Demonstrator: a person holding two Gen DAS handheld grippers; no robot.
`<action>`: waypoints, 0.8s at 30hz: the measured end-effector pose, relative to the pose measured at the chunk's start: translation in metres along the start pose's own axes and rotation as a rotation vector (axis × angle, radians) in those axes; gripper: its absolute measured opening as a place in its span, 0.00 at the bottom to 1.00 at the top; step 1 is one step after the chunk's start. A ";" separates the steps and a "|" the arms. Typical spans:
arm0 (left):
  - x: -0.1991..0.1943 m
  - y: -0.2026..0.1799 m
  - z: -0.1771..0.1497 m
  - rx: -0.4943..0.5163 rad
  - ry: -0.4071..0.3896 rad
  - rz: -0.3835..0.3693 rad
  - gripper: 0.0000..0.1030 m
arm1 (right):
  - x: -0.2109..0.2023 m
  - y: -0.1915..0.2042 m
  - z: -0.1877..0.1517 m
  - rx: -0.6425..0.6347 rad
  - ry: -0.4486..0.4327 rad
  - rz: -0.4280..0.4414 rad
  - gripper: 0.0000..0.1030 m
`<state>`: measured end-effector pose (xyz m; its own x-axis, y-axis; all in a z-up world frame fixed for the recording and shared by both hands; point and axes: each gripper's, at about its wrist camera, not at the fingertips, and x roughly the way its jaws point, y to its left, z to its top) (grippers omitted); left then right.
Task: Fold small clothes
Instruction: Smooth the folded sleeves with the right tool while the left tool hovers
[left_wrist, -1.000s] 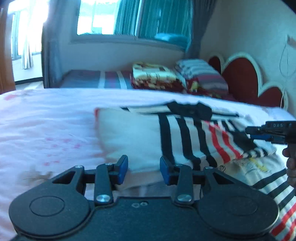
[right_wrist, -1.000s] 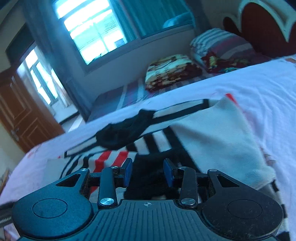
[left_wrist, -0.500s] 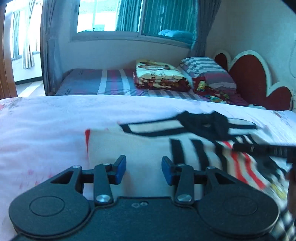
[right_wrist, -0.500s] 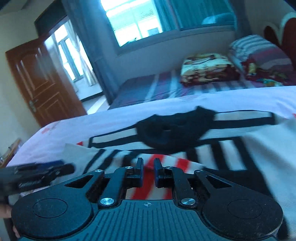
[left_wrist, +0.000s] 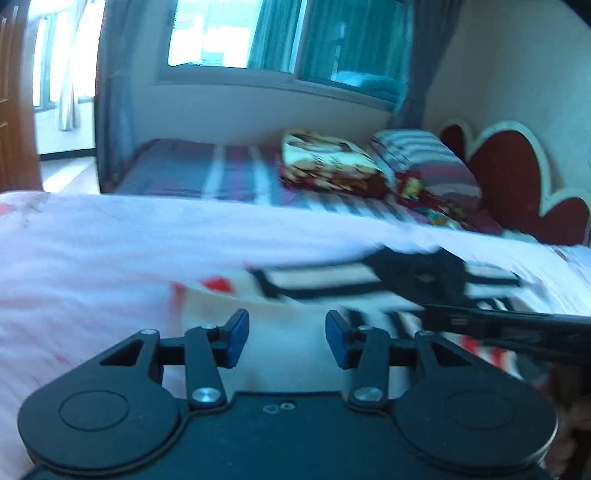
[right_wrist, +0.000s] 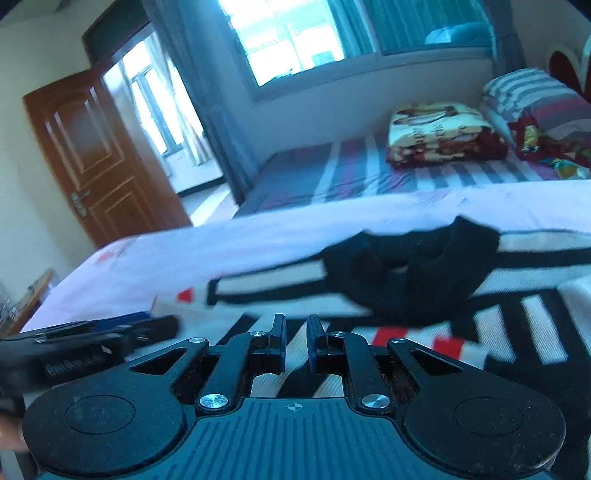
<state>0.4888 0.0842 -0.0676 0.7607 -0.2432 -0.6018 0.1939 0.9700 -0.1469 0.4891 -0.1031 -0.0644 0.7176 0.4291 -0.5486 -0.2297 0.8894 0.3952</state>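
A small white shirt (left_wrist: 295, 317) with black and red stripes and a black collar (right_wrist: 406, 273) lies partly folded on the pale pink bed sheet (left_wrist: 110, 251). My left gripper (left_wrist: 286, 338) is open and empty above the shirt's plain white left part. My right gripper (right_wrist: 296, 341) hangs over the striped part with its fingers (right_wrist: 279, 332) nearly closed, a narrow gap between them and no cloth seen in it. It also shows in the left wrist view (left_wrist: 498, 325), and the left gripper shows in the right wrist view (right_wrist: 92, 339).
Beyond the sheet's far edge stands a second bed with a striped purple mattress (left_wrist: 207, 170), a folded patterned blanket (left_wrist: 328, 155) and striped pillows (left_wrist: 424, 158). A red headboard (left_wrist: 517, 173) is at the right, a wooden door (right_wrist: 99, 158) at the left.
My right gripper's jaws went from open to nearly shut and it moved left over the stripes. My left gripper rose and pulled back from the white fold. Both views are blurred by motion.
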 end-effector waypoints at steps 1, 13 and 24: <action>0.002 -0.010 -0.006 0.013 0.017 -0.023 0.43 | 0.000 0.003 -0.003 -0.014 0.014 -0.004 0.12; -0.004 -0.016 -0.042 0.165 0.028 0.086 0.47 | -0.054 -0.070 -0.031 0.012 0.004 -0.260 0.00; -0.018 -0.049 -0.037 0.103 0.021 0.066 0.45 | -0.088 -0.090 -0.025 0.067 -0.019 -0.195 0.00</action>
<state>0.4427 0.0416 -0.0781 0.7610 -0.1777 -0.6240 0.2072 0.9780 -0.0258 0.4304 -0.2174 -0.0703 0.7568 0.2462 -0.6054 -0.0417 0.9426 0.3312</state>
